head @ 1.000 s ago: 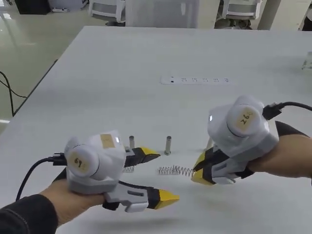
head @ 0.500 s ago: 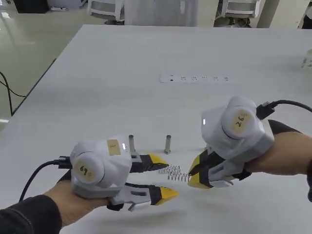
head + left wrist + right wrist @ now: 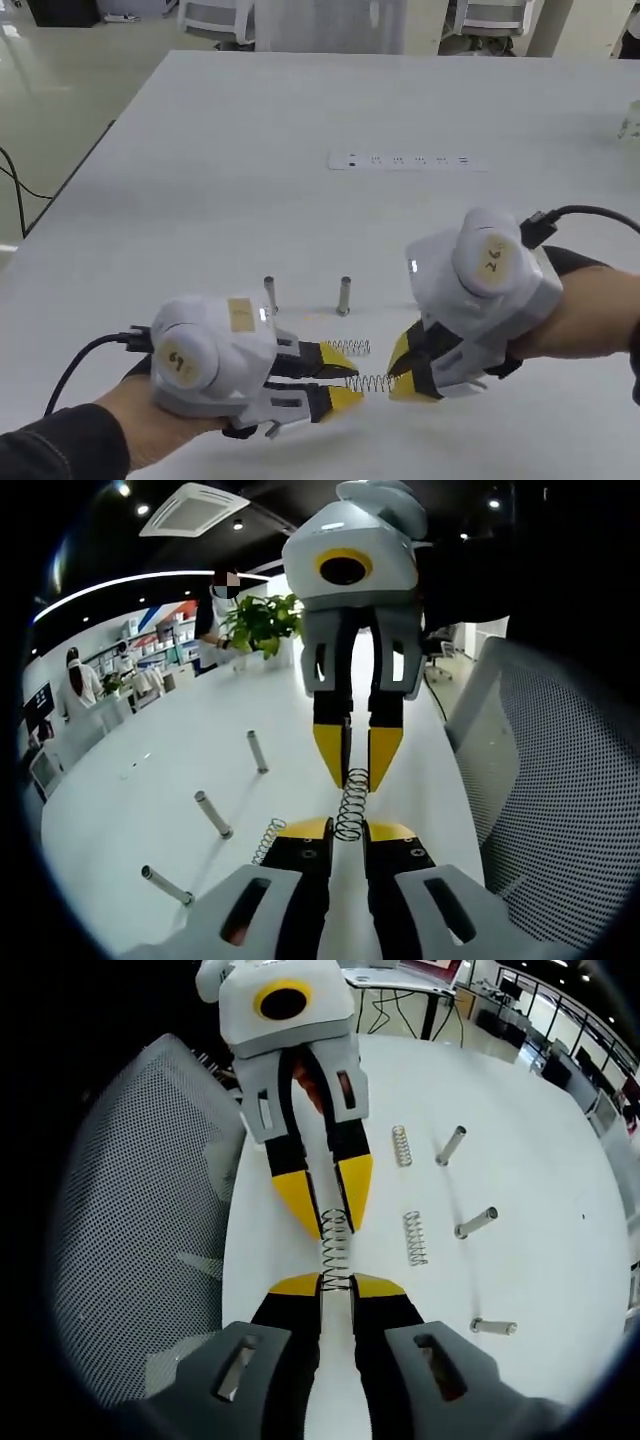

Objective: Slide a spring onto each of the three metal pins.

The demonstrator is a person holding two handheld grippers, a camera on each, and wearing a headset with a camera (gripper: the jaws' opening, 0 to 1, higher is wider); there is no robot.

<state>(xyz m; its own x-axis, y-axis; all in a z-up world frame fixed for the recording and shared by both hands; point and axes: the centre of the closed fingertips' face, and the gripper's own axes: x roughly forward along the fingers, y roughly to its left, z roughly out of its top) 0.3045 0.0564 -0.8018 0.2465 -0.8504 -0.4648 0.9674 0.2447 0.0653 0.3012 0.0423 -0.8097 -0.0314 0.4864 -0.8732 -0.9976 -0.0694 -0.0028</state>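
Note:
A thin wire spring (image 3: 372, 381) hangs level above the white table, stretched between my two grippers. My left gripper (image 3: 347, 380) is shut on its left end, and my right gripper (image 3: 398, 371) is shut on its right end. In the left gripper view the held spring (image 3: 350, 805) runs from my own jaws up to the right gripper (image 3: 357, 757). In the right gripper view the spring (image 3: 335, 1250) reaches the left gripper (image 3: 328, 1200). Three upright metal pins (image 3: 257, 750) (image 3: 212, 813) (image 3: 165, 884) stand bare. Two pins (image 3: 270, 295) (image 3: 344, 297) show in the head view. A loose spring (image 3: 347, 347) lies below them.
Two loose springs (image 3: 401, 1145) (image 3: 414, 1237) lie beside the pins (image 3: 476, 1222) on the table. A white power strip (image 3: 405, 161) lies farther back on the table (image 3: 300, 120). A mesh chair (image 3: 150, 1160) stands at the table's near edge.
The right gripper lifted the spring off the table and carried it left. The left gripper moved right and its jaws narrowed from wide open to shut on the spring's free end.

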